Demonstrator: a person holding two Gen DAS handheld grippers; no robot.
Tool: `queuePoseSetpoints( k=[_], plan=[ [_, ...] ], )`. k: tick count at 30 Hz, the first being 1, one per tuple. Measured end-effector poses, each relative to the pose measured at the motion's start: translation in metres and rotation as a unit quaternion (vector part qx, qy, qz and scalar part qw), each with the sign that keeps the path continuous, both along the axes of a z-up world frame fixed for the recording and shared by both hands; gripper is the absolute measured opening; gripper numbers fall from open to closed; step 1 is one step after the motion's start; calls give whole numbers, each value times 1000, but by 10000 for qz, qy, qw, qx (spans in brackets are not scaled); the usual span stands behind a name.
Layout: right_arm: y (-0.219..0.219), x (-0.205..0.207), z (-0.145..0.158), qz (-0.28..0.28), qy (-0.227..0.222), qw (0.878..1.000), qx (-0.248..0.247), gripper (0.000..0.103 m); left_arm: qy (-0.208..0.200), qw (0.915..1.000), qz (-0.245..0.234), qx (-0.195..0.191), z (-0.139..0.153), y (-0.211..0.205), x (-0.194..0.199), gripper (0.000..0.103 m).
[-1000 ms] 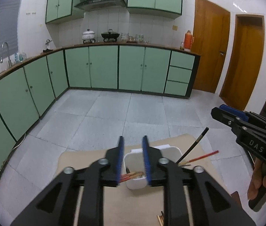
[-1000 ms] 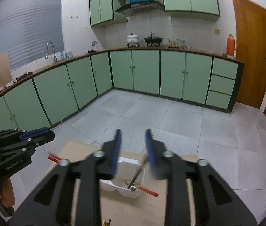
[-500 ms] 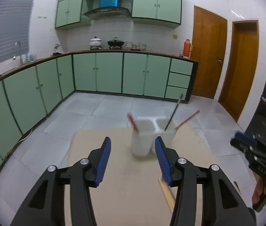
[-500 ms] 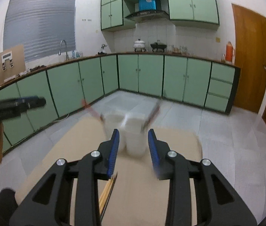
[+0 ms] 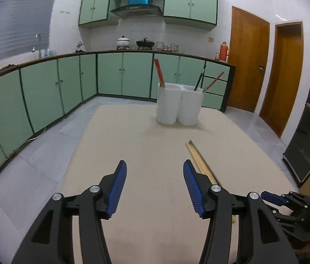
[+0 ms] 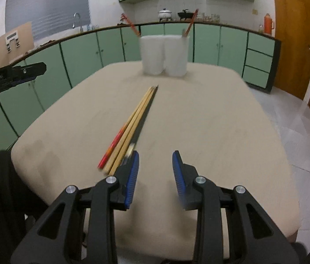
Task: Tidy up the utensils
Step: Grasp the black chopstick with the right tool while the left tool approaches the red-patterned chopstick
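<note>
Both grippers have pulled back from the white holder [image 6: 164, 55], jaws wide and empty. Right gripper [image 6: 155, 173] sits just right of the loose chopsticks [image 6: 133, 125]; closing there would likely miss or scatter them across the counter [image 6: 209, 121].

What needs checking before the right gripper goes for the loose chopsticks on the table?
1. Right gripper open, empty: ok.
2. Left gripper open, clear of the target: ok.
3. Loose bundle of wooden, red and dark chopsticks flat on the beige table: ok.
4. Bundle between the right jaws: not ok, it lies left of them.
5. White two-compartment plastic holder upright: ok.
6. Free space inside holder: cannot tell.
</note>
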State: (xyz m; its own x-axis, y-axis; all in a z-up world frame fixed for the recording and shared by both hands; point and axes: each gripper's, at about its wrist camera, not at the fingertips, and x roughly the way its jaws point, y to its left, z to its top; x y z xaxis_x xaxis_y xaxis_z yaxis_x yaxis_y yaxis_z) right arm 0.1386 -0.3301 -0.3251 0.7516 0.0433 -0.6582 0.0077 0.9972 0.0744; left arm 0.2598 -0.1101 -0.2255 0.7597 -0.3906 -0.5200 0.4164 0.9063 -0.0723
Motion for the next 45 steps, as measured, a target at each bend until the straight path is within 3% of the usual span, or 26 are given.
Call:
queuePoseSetpoints(
  k=[8, 20, 22, 25, 27, 45],
  plan=[
    [20, 7, -17, 285, 235, 9991, -190, 31, 227, 9995, 199, -53, -25, 13, -13, 55],
    [20, 21, -21, 281, 83, 9993, -220, 31, 325, 9994, 104, 32, -33, 8, -10, 56],
    [19, 23, -22, 265, 48, 9994, -228, 30, 347, 9994, 65, 69, -36, 5, -10, 56],
    [17, 23, -23, 212, 2, 9994, -272, 18, 383, 9992, 6, 95, -41, 1, -11, 56],
    [10, 23, -24, 101, -10, 9997, -233, 7, 425, 9990, -46, 114, -45, -5, -12, 56],
    [-48, 12, -26, -684, -8, 9976, 110, 6, 675, 9918, -875, 639, -87, -81, -36, 56]
  ],
)
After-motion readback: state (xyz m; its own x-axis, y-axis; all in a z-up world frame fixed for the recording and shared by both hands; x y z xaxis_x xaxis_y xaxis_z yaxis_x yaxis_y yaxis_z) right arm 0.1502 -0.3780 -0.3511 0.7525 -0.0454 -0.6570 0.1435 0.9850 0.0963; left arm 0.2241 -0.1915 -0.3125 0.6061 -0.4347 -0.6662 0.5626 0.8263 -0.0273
